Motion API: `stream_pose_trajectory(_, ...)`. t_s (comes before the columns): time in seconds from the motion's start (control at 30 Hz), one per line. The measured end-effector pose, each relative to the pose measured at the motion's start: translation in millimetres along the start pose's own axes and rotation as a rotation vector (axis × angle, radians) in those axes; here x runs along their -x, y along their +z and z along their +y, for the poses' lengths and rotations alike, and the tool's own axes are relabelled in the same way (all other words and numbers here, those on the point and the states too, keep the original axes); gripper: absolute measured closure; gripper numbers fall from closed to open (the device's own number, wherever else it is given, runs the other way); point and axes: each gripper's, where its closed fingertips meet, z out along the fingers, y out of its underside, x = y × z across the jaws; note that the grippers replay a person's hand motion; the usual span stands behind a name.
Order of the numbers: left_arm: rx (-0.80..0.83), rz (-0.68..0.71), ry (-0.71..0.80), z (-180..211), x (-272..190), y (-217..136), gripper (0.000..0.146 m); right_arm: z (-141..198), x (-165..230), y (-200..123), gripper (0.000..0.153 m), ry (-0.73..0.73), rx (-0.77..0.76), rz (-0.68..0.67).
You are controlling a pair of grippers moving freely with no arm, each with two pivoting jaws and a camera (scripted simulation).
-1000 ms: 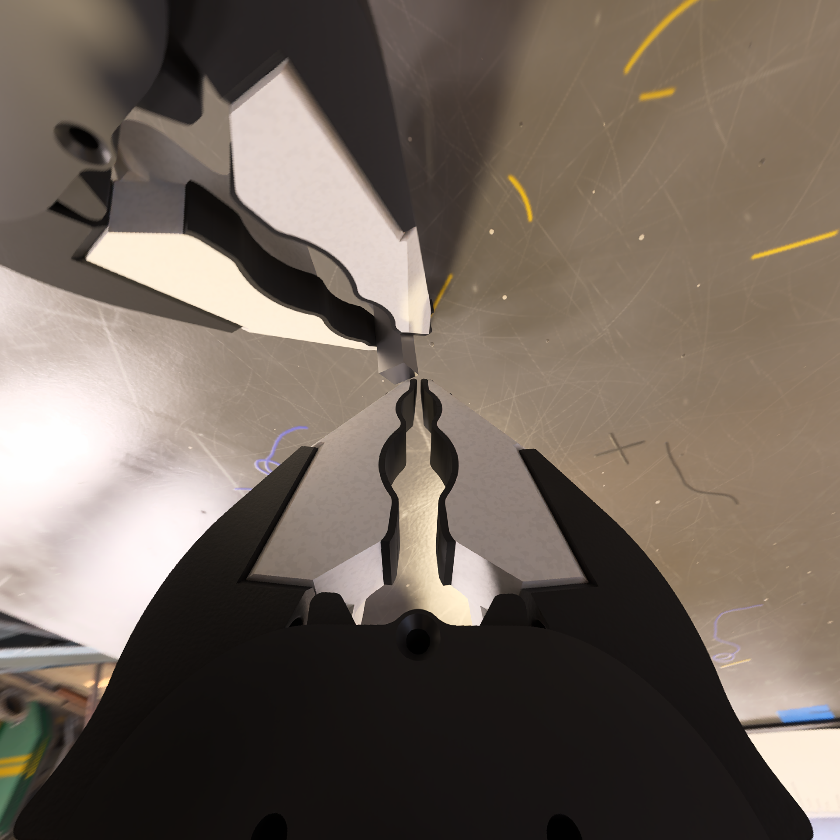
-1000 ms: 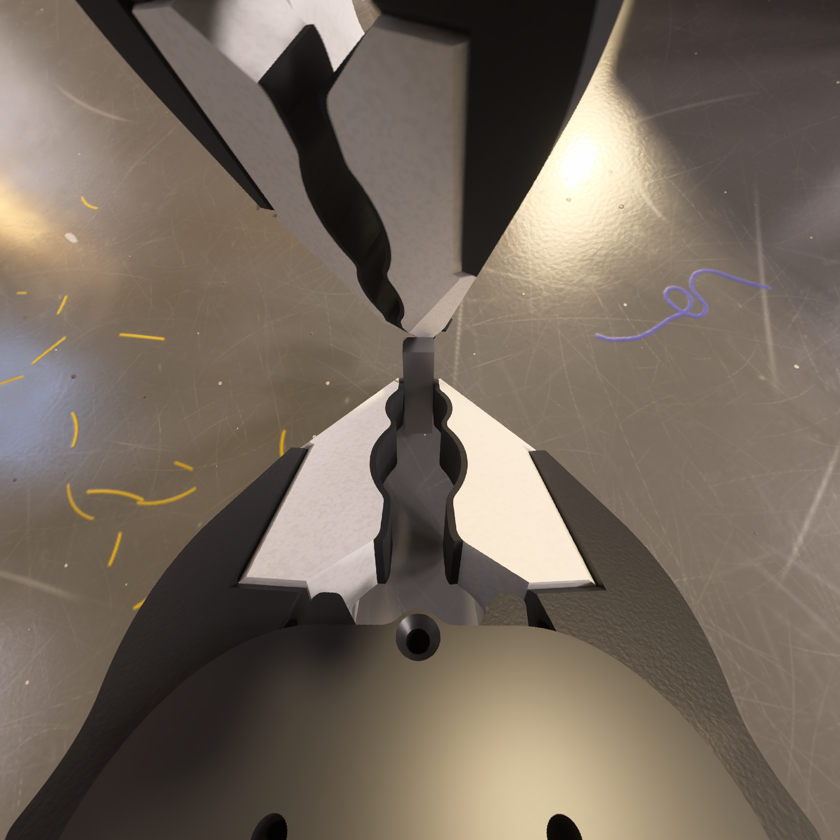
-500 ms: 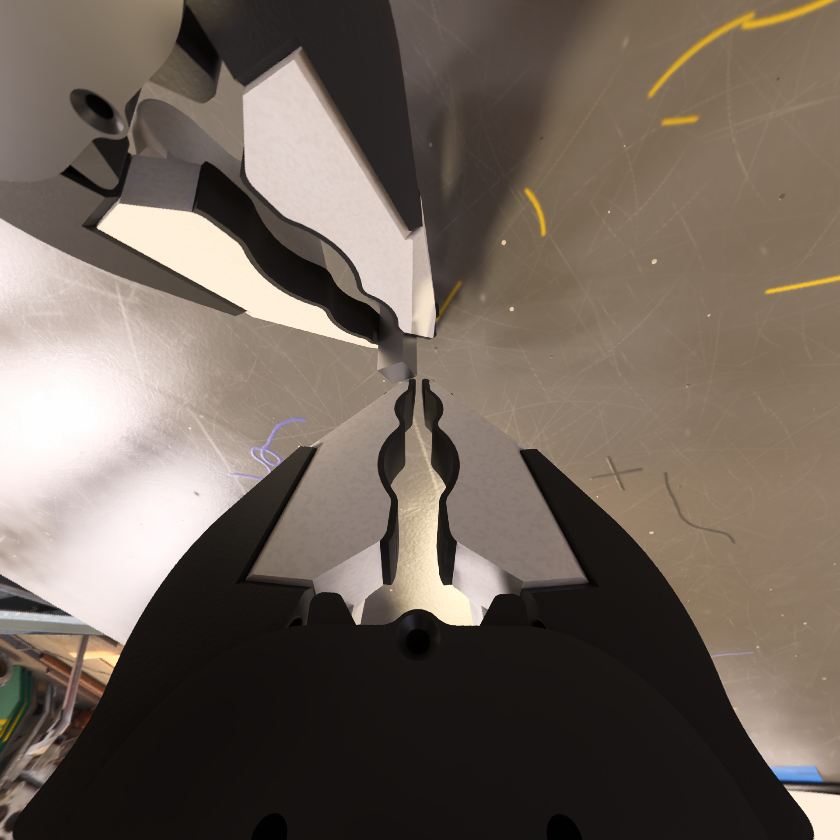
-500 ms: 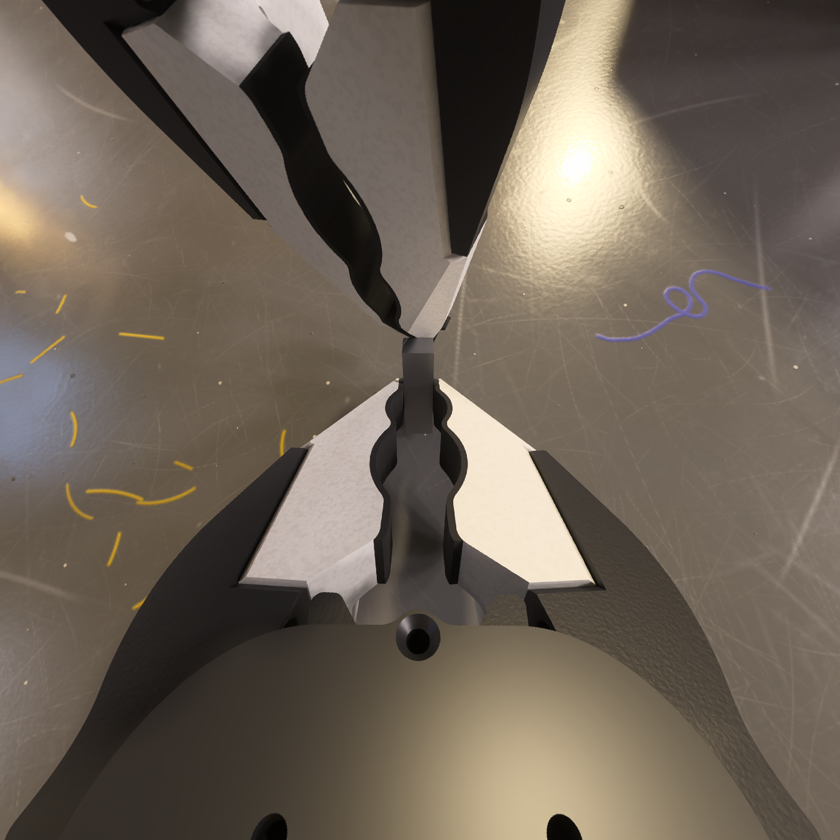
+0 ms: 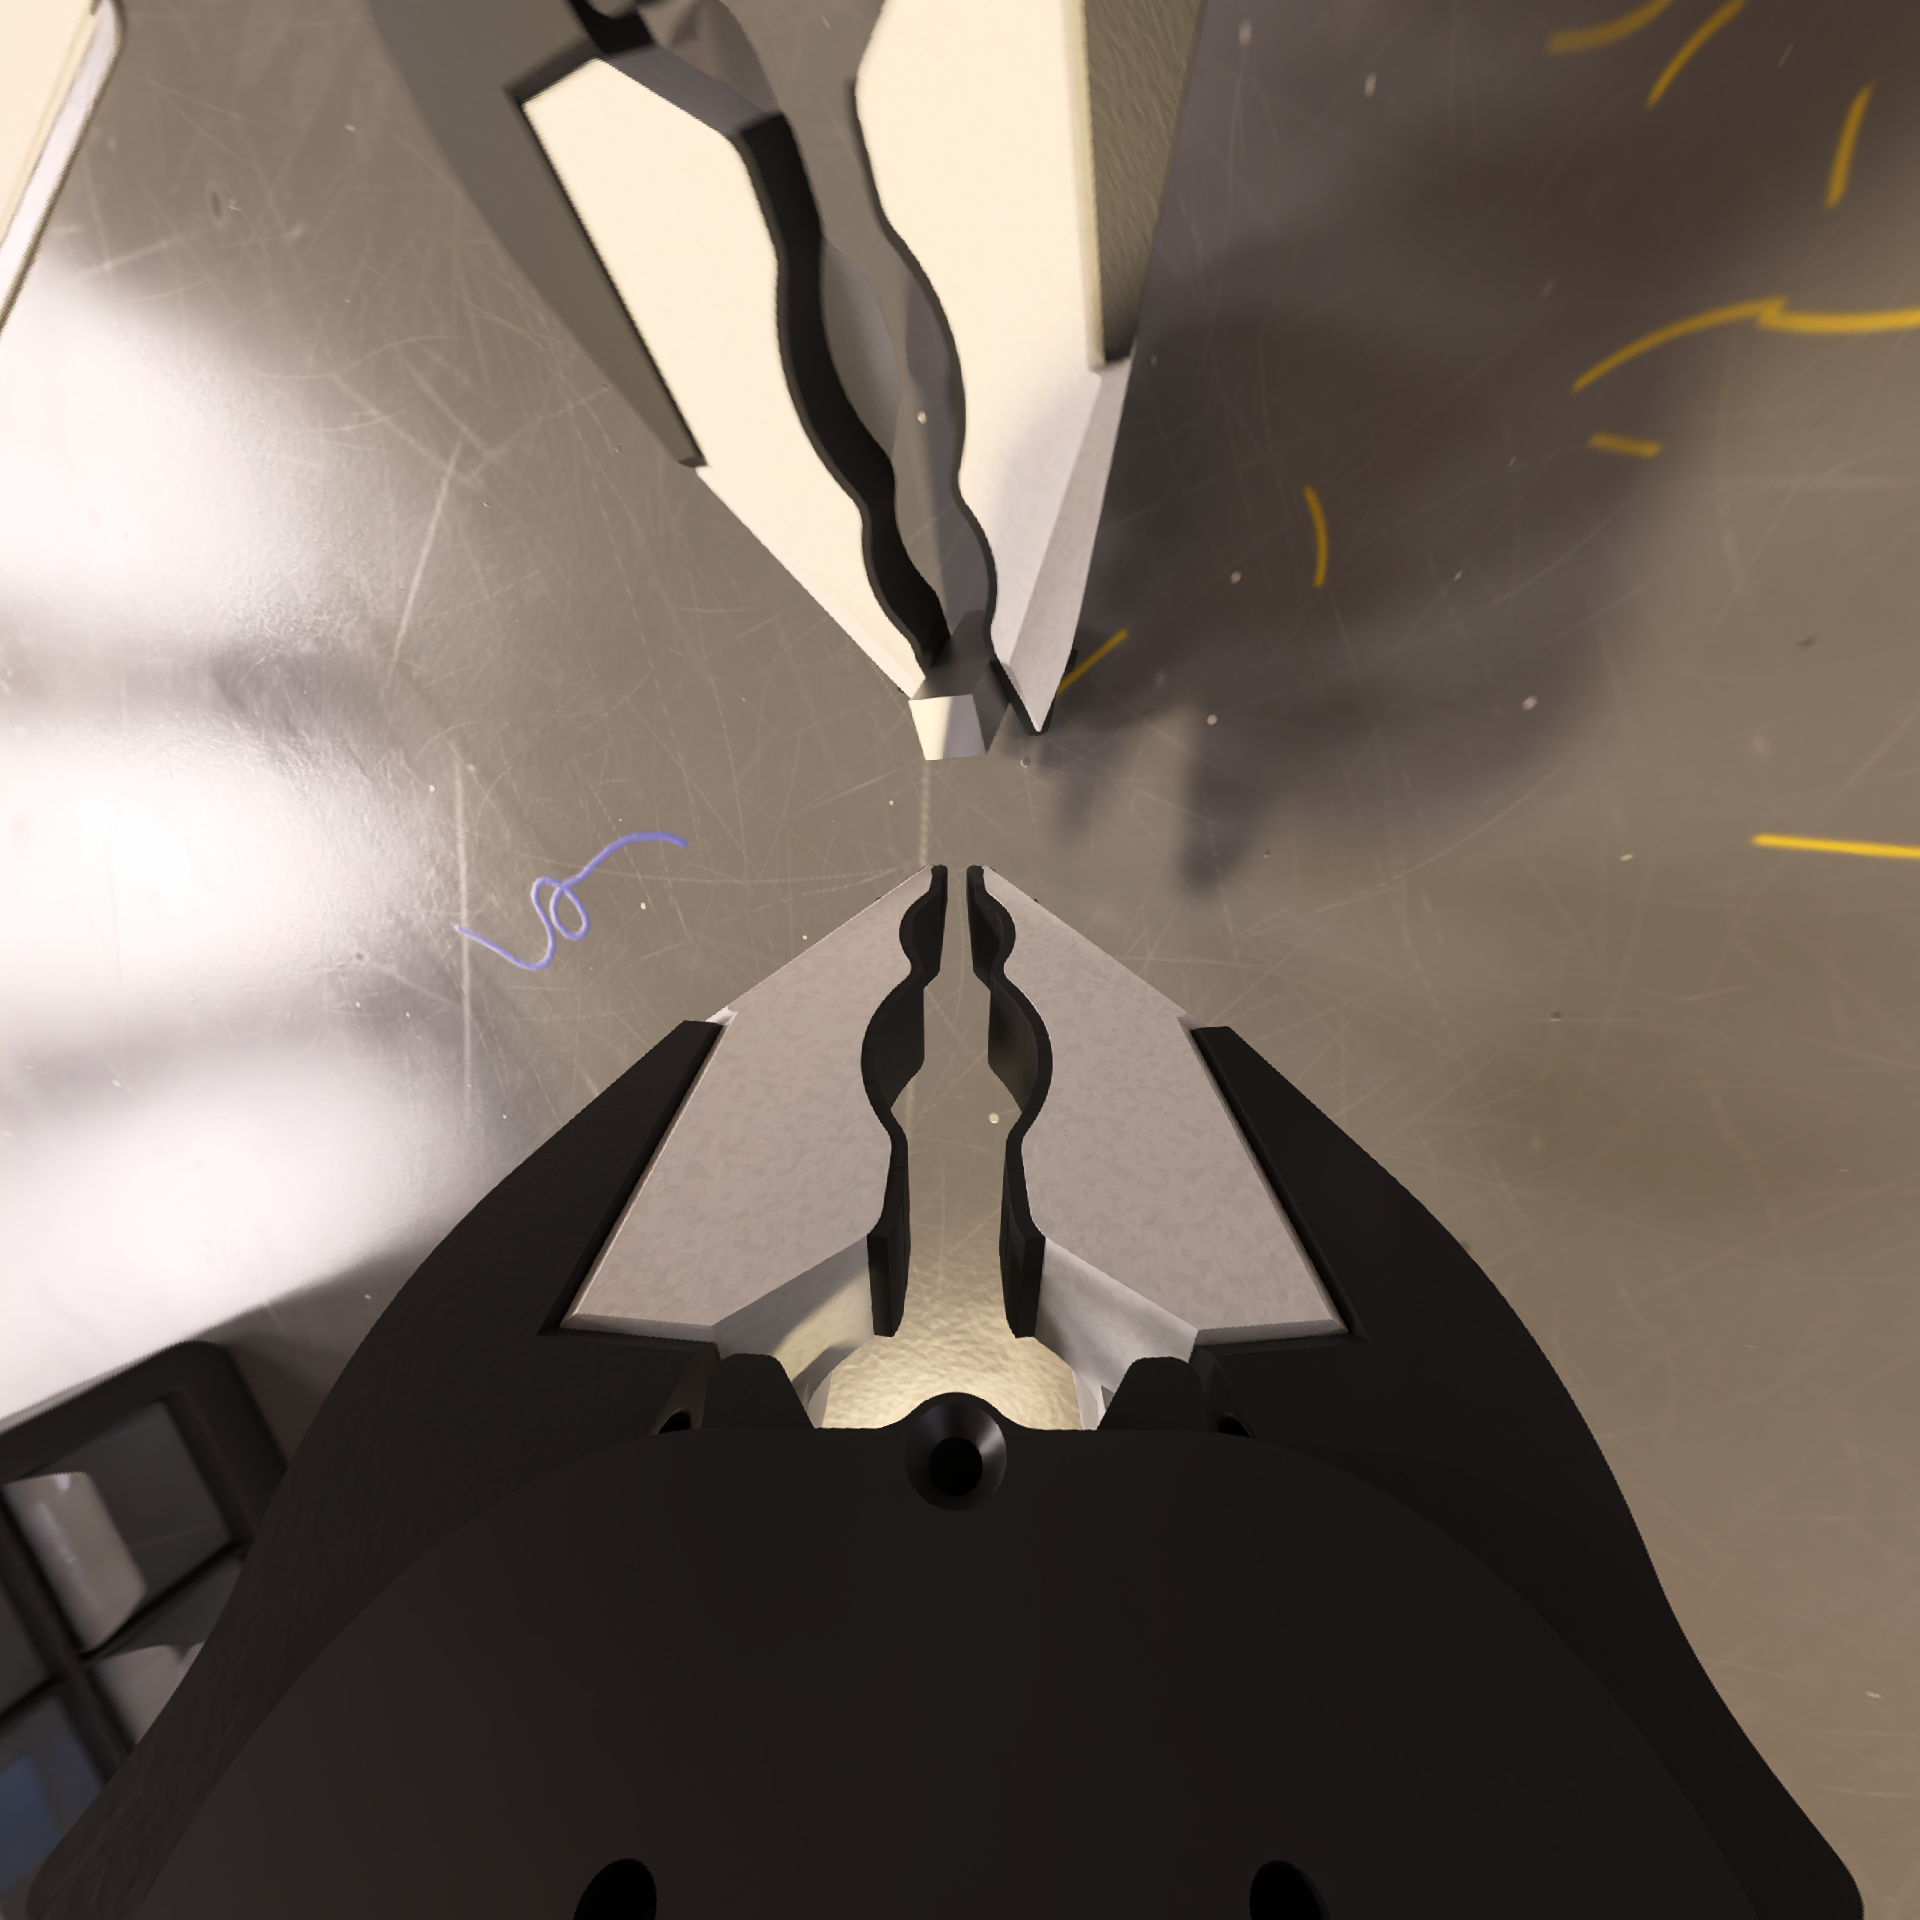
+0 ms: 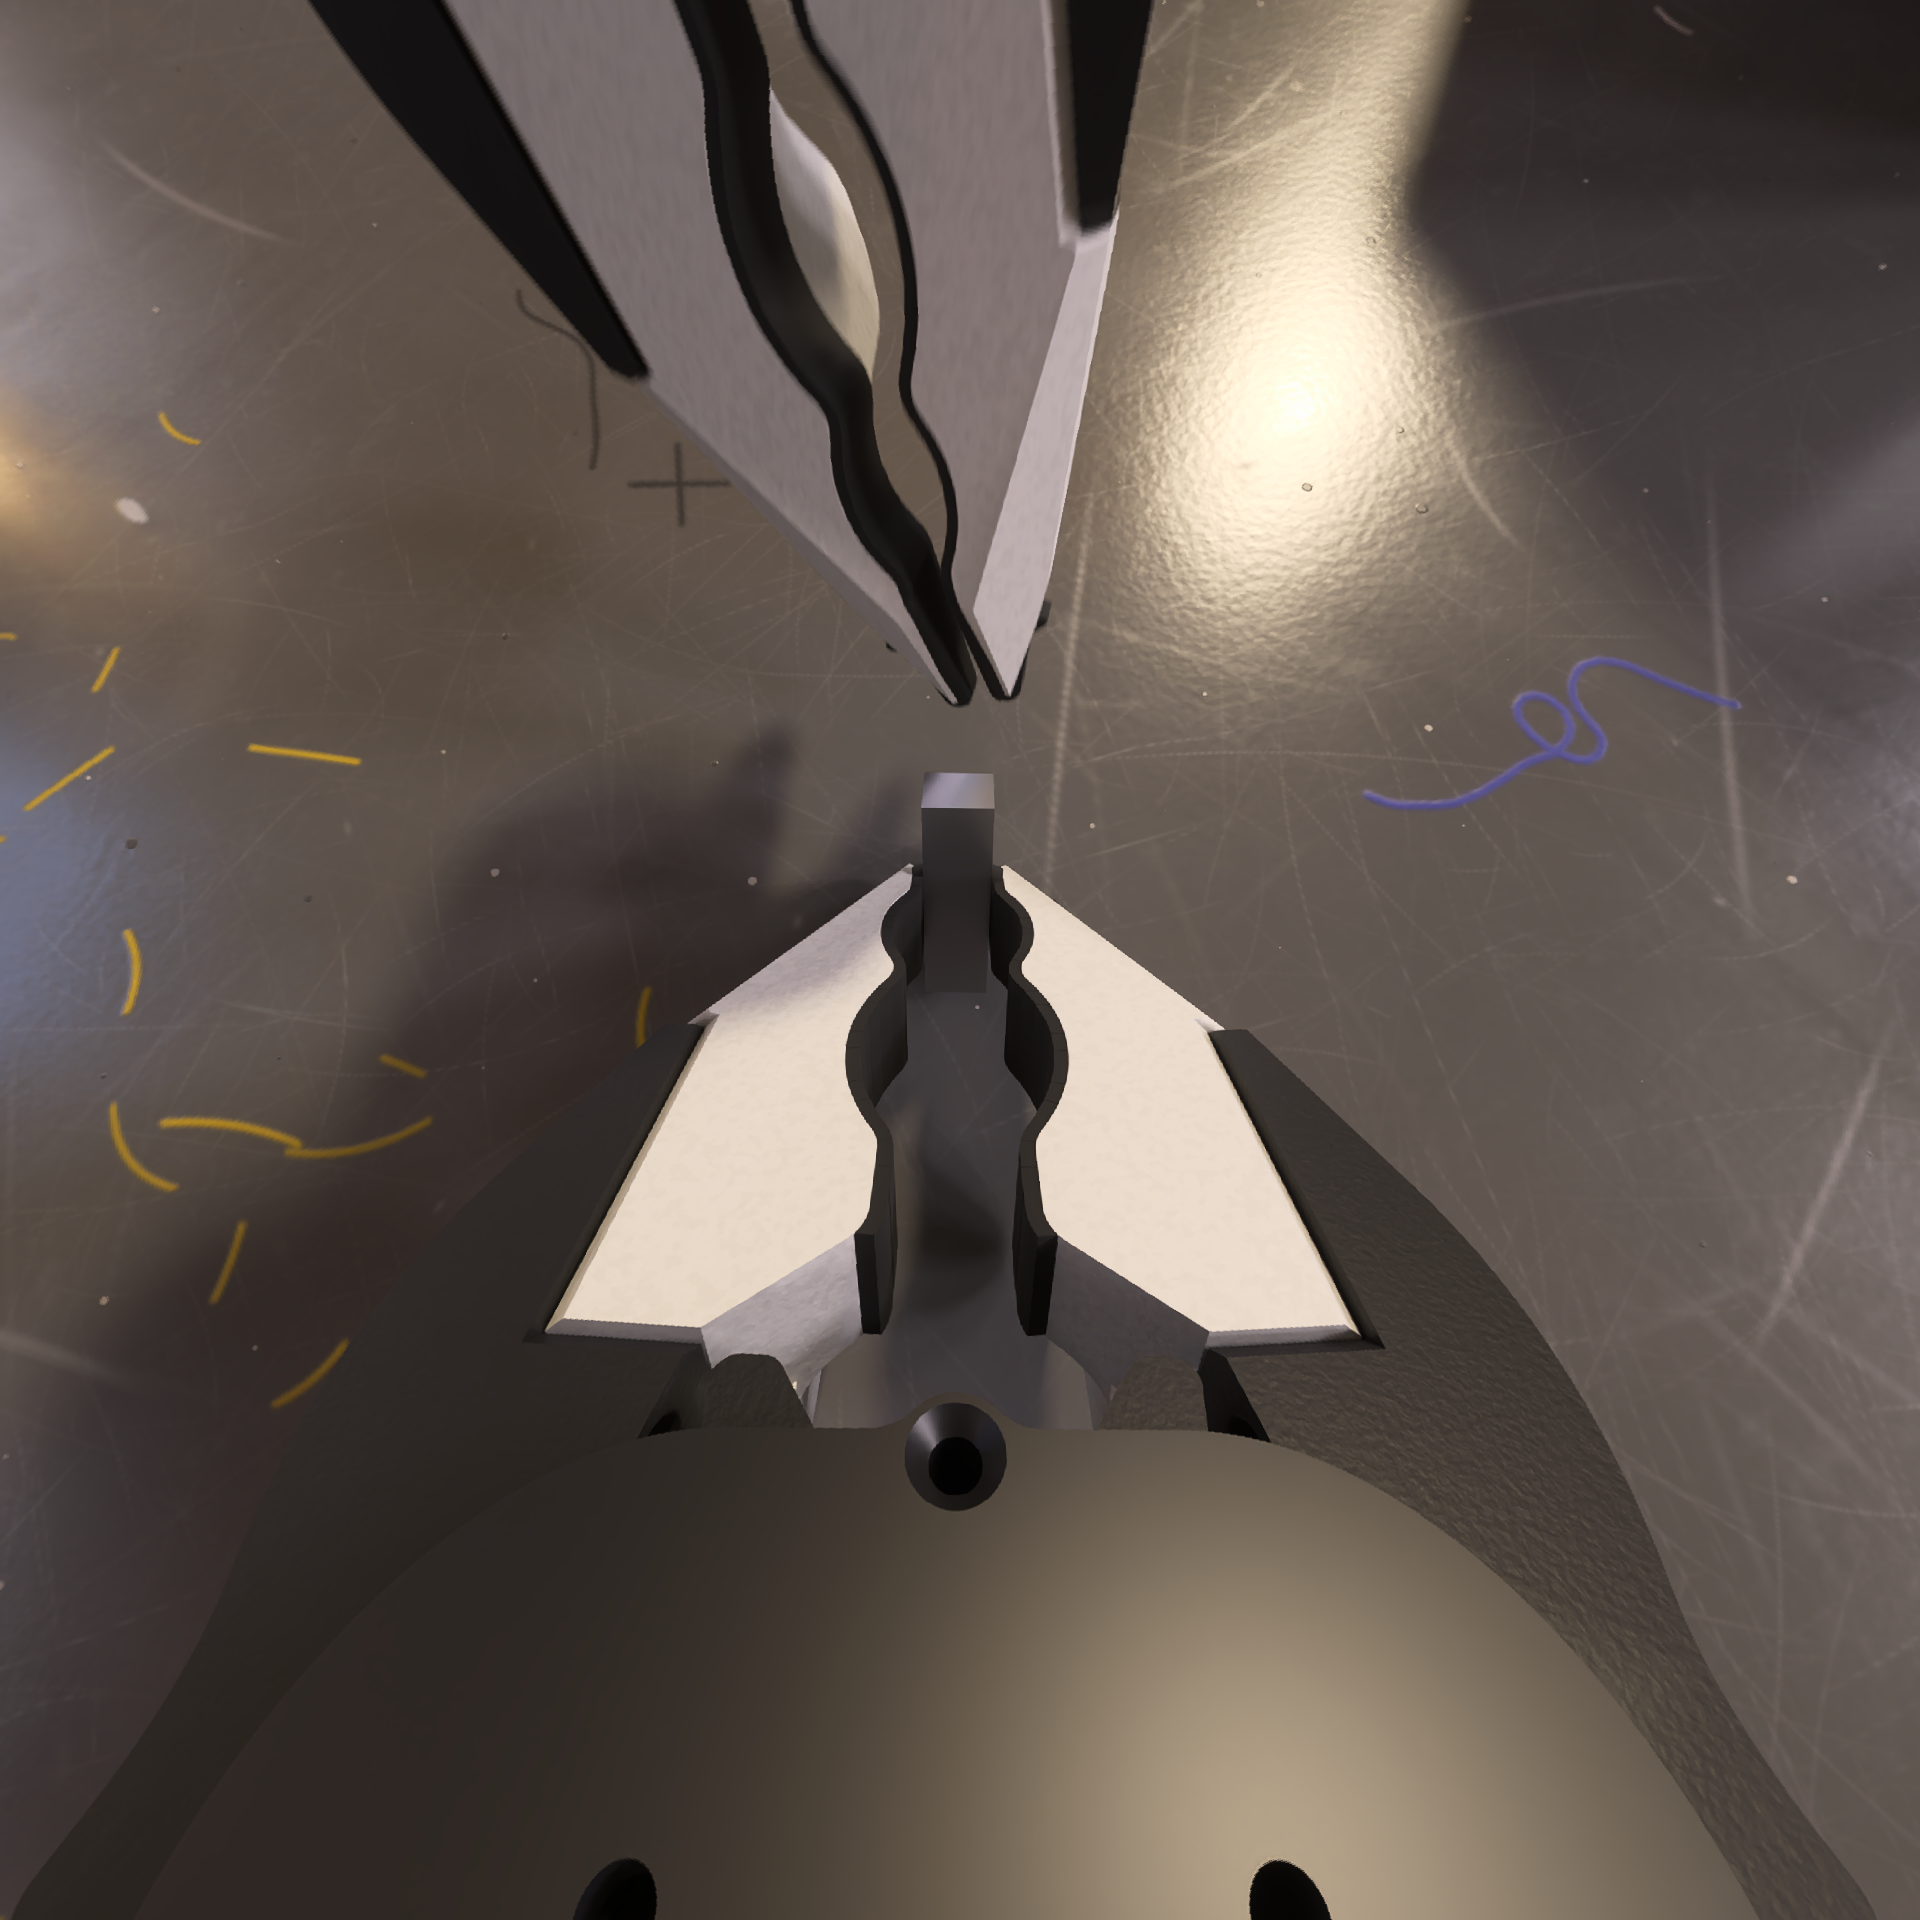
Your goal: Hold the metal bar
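Only the right gripper [image 6: 954, 883] has the metal bar [image 6: 957, 883]: the short grey bar sits pinched between the tips of its two fingers, its pale square end poking out toward the far side, held above the scratched metal tabletop [image 6: 1455, 987]. Seen from the left wrist view, the same bar [image 5: 951, 717] juts from the far gripper's tips, well clear of the left gripper [image 5: 957, 878], whose fingers are drawn almost together with a thin slit between them and nothing in it. The likeliest trouble is judged to be the shallowness of the grasp: the bar is caught only at the narrow tip section, not in the rounded hollows farther back, so a tilt or a bump could pivot it or let it slide out and drop to the table. A second risk is the two grippers standing nose to nose; if the left one pushes forward with its fingers this close, it would probably strike the bar's end rather than straddle it and could knock it loose. How far the bar runs back between the right gripper's fingers is hard to judge, since shadow swallows its near part. Both gripper bodies are cut off by the frame edges, and dark boxy shapes [image 5: 94, 1538] at the lower left of the left wrist view cannot be identified.
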Motion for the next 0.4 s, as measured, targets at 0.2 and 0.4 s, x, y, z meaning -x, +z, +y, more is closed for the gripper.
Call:
stream_pose_trajectory(0.2, -0.038, 0.023, -0.154, 6, -8, -7, 0.143, 0, 1, 0, 0.142, -0.065, -0.002, 0.049)
stream_pose_trajectory(0.4, -0.241, 0.057, -0.487, 0, -14, -2, 0.133, 1, 5, -2, 0.142, -0.152, -0.007, 0.104)
